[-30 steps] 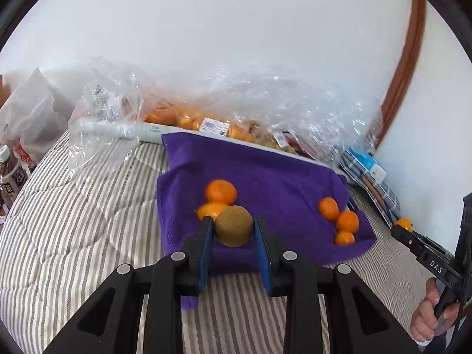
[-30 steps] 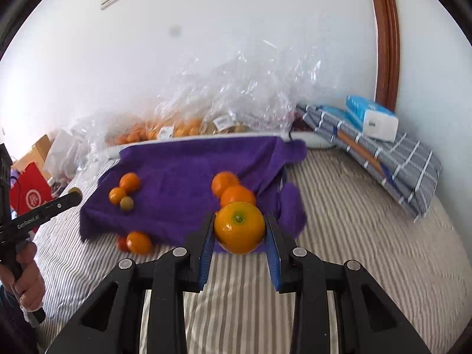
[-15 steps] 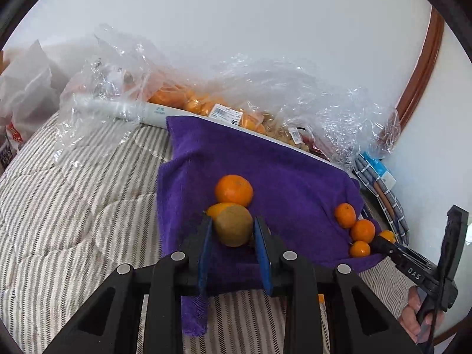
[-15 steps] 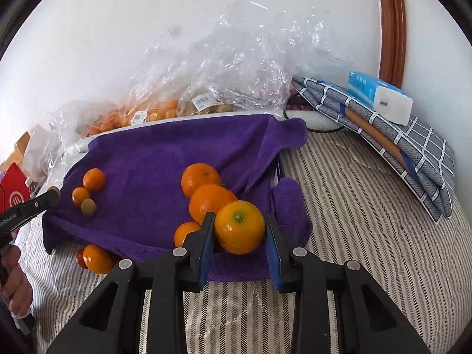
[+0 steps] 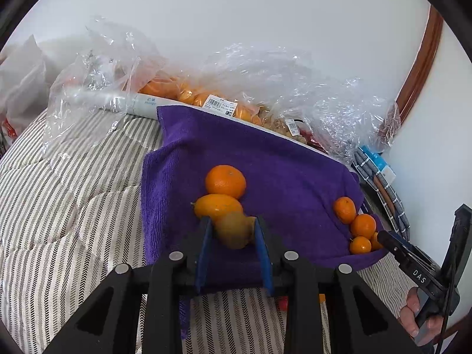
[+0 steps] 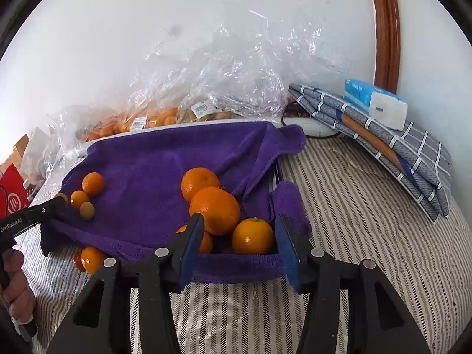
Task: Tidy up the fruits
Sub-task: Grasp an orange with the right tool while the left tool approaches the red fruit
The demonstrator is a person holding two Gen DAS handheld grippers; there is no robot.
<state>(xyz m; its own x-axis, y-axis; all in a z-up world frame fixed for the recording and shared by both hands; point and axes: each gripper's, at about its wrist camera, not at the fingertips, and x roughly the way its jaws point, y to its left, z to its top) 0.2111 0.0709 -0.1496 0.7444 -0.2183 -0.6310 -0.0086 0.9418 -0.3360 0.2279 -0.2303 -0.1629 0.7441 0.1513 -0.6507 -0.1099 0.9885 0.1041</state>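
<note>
1. While the purple towel (image 6: 153, 159) spreads ahead of both grippers, fruit gathers in two groups.
2. The right gripper (image 6: 237, 243) has just spread wide, dropping its orange (image 6: 252, 236) beside the big oranges: delivered.
3. The left gripper (image 5: 233, 236) stays clamped on the kiwi (image 5: 233, 230), nearing its pile.

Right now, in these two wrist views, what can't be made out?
- Left wrist: the kiwi's underside, hidden by the left gripper's fingers.
- Right wrist: an orange behind the right gripper's left finger.
- Both: bagged fruit blurred by crinkled plastic; price label print too small.
- Right wrist: red item partly hidden under the purple towel.
</note>
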